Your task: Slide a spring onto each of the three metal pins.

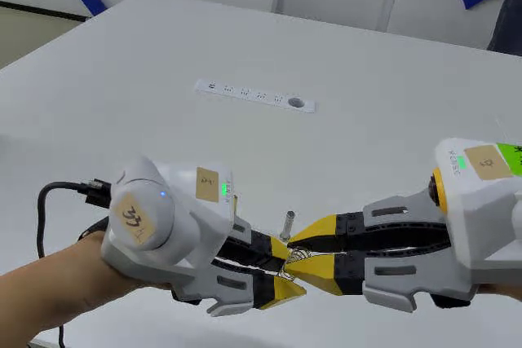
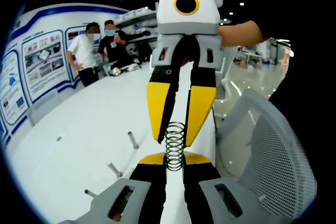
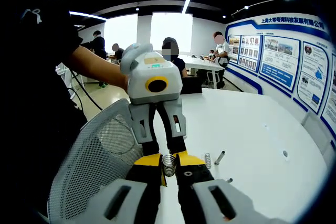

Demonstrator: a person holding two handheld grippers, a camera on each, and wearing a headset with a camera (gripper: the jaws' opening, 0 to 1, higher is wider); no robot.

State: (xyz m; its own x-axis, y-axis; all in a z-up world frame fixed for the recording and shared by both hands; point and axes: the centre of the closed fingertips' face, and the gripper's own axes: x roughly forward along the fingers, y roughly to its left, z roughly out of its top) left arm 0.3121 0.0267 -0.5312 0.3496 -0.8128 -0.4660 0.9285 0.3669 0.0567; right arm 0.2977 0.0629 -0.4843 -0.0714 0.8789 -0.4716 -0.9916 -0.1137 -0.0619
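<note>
Found spring held clear of counter, pinched at one end by left gripper jaws and at the other by right gripper jaws. Judged mid-handover, threading not begun (pins seen bare). Called next for freeing one grip and lining bore over a pin.

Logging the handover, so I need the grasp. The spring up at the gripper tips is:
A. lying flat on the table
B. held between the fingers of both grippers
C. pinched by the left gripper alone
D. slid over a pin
B: in the left gripper view the spring runs from the left gripper straight up into the right gripper, with each gripper's fingers closed around one end.
</note>
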